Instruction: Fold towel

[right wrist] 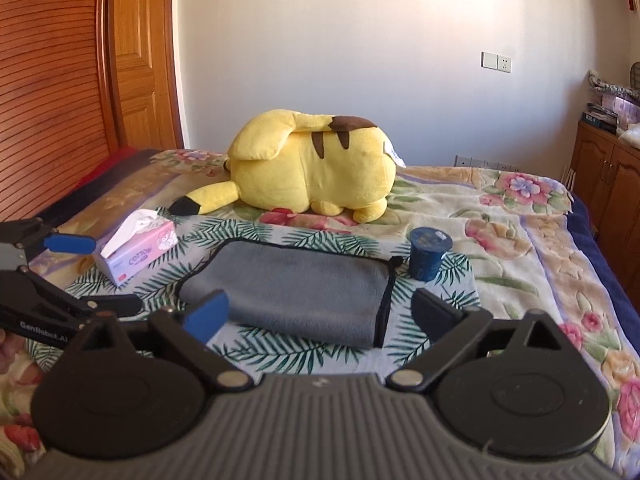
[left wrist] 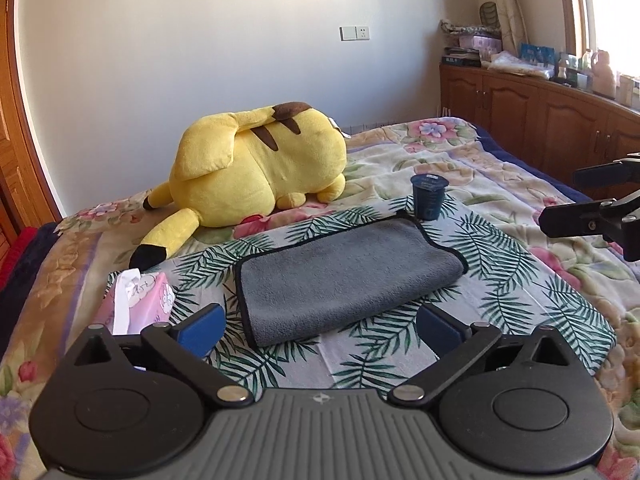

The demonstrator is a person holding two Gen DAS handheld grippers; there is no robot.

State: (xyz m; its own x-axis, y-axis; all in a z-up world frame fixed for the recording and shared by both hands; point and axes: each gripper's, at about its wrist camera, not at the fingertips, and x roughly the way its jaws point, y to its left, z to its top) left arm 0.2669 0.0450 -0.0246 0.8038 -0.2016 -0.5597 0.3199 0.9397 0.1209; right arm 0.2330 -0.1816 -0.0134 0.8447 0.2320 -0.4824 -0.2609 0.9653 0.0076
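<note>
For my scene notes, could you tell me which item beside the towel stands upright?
The dark blue cup by the grey towel; the tissue pack lies flat.

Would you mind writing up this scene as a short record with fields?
Setting: bed with floral blanket and leaf-print cloth
Towel: gray towel lying folded on the cloth, not held
Left gripper: open, near the towel's close edge
Right gripper: open, empty
Nearby: blue cup upright by the towel's corner; tissue pack; yellow plush toy behind
</note>
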